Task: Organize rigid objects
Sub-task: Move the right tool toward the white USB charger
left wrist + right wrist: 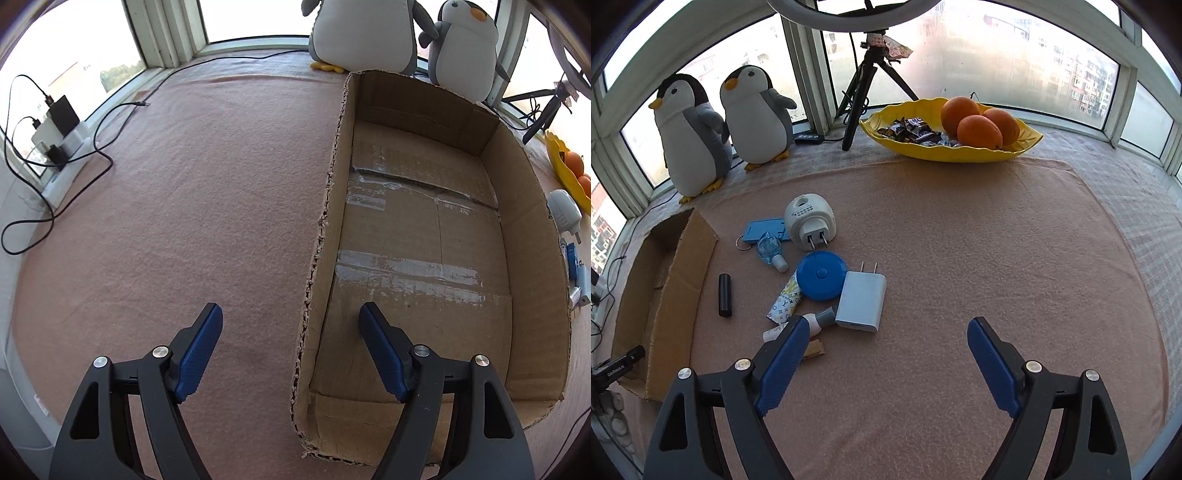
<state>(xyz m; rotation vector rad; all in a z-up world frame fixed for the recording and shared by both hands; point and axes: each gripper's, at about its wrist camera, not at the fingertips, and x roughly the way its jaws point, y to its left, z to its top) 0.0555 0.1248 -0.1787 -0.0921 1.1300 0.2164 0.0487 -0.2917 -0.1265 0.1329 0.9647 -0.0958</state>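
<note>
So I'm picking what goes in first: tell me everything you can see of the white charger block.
The white charger block is a rounded rectangular brick, glossy plastic by its look, lying flat on the pink cloth. Two metal prongs point away from the camera. The blue round case meets its left edge; a grey-capped tube touches its near corner. Nothing grips it.
</note>
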